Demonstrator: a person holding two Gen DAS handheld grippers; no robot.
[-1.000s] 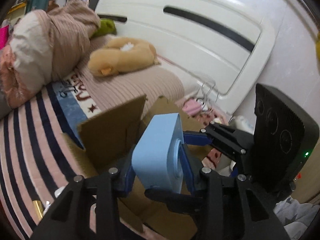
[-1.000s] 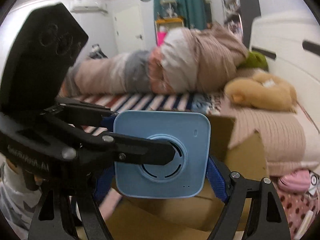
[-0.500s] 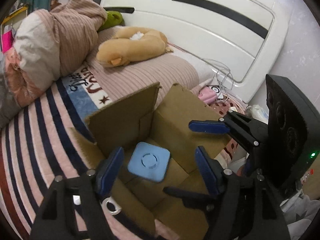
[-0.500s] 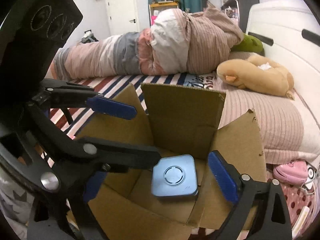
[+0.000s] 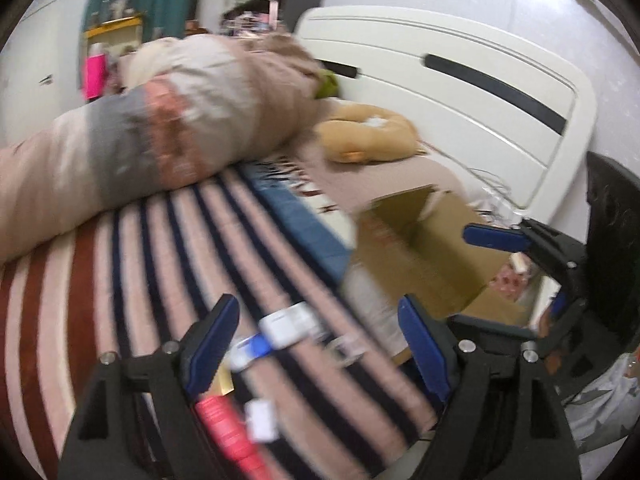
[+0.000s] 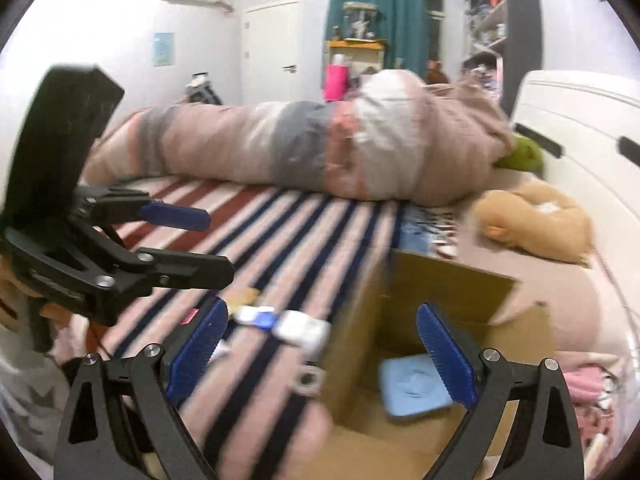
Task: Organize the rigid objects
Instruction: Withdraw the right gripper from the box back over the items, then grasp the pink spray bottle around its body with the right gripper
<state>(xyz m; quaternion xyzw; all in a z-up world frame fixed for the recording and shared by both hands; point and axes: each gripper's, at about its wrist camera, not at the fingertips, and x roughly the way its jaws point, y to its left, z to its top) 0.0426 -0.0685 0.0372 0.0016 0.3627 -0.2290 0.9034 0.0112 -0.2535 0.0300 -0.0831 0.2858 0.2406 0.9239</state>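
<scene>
Looking along our left gripper (image 5: 316,336), jaws wide and just opened, we see blurred small items — one white case (image 5: 289,326), one red box (image 5: 224,428) — on the striped bed (image 5: 120,280). Our right gripper (image 6: 320,344), also wide, hovers over one cardboard box (image 6: 444,280); one blue square device (image 6: 414,386) lies inside, below the right finger.

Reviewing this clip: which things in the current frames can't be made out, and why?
- Small items on the striped blanket, left wrist view: white piece and red item smeared by motion blur.
- Cardboard box floor, right wrist view: partly hidden by its near wall and the right tongs; only the blue square device shows.
- Box interior, left wrist view: hidden by its wall.
</scene>
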